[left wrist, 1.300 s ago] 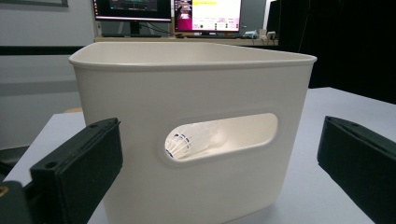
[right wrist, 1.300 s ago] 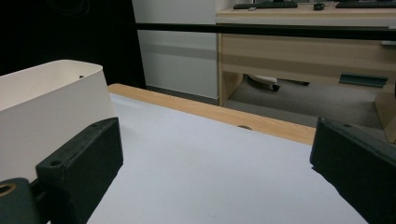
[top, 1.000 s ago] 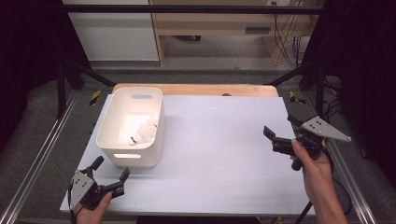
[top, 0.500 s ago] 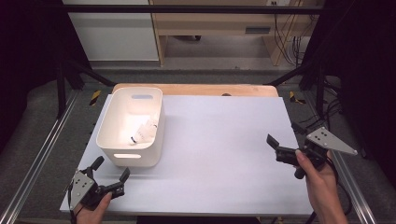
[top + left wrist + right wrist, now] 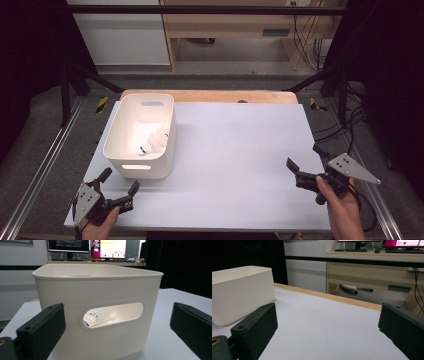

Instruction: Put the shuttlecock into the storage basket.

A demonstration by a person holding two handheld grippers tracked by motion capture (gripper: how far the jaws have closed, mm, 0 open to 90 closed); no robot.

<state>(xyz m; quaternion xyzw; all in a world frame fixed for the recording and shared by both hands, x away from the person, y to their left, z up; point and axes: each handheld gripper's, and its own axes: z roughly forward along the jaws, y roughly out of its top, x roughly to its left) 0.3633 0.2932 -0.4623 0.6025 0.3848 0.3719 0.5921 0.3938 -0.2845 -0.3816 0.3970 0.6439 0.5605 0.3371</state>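
Note:
A white plastic bin (image 5: 140, 135) stands on the left half of the white table (image 5: 235, 150), and a white shuttlecock (image 5: 154, 142) lies inside it. Through the bin's handle slot the shuttlecock (image 5: 96, 317) shows in the left gripper view, in front of the bin's wall (image 5: 100, 290). My left gripper (image 5: 120, 187) sits open at the table's front left corner, just short of the bin, holding nothing. My right gripper (image 5: 306, 161) is open near the right edge, far from the bin (image 5: 239, 292), with nothing between its jaws.
A wooden board's edge (image 5: 210, 95) runs along the table's back. Metal frame rails (image 5: 40, 170) flank the table on both sides. A wooden desk (image 5: 372, 267) with monitors stands beyond the table. Cables (image 5: 350, 115) hang at the right.
My right gripper has dropped lower and drawn back toward the front right of the table. The left gripper and the bin have stayed where they were.

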